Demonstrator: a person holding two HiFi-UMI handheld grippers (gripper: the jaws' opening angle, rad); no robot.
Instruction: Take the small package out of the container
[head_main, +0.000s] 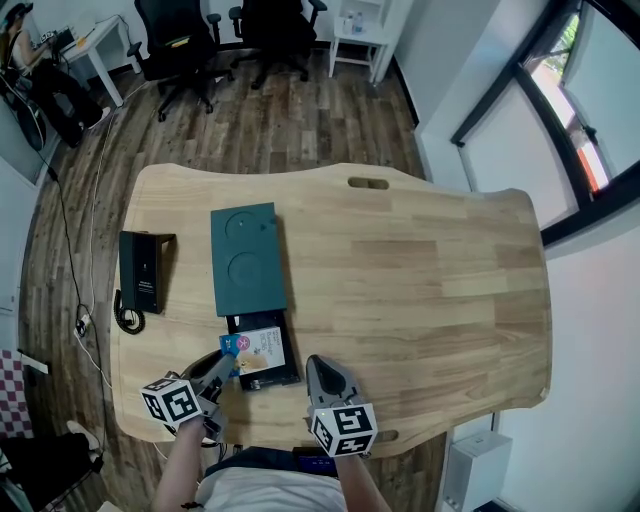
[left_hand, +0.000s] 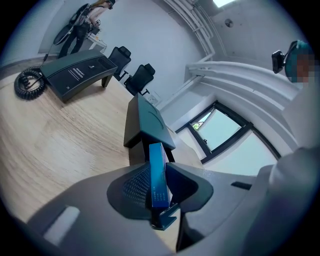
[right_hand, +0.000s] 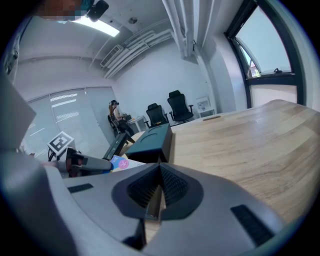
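pale wooden surface (head_main: 420, 270) in an office room, dark teal flat lid (head_main: 248, 258) lying just beyond an open black rectangular container (head_main: 292, 352). small blue-and-white cardboard package (head_main: 258, 348) resting in that container, broad face up, long axis seemingly running left to right, blue edge at the container's left rim. left claw (head_main: 230, 364) reaching in from the near left, pinching that blue edge between both pads. right claw (head_main: 316, 366) pressed together, empty, just right of the container. likely next: lifting up and back leftward, clear of the rim.
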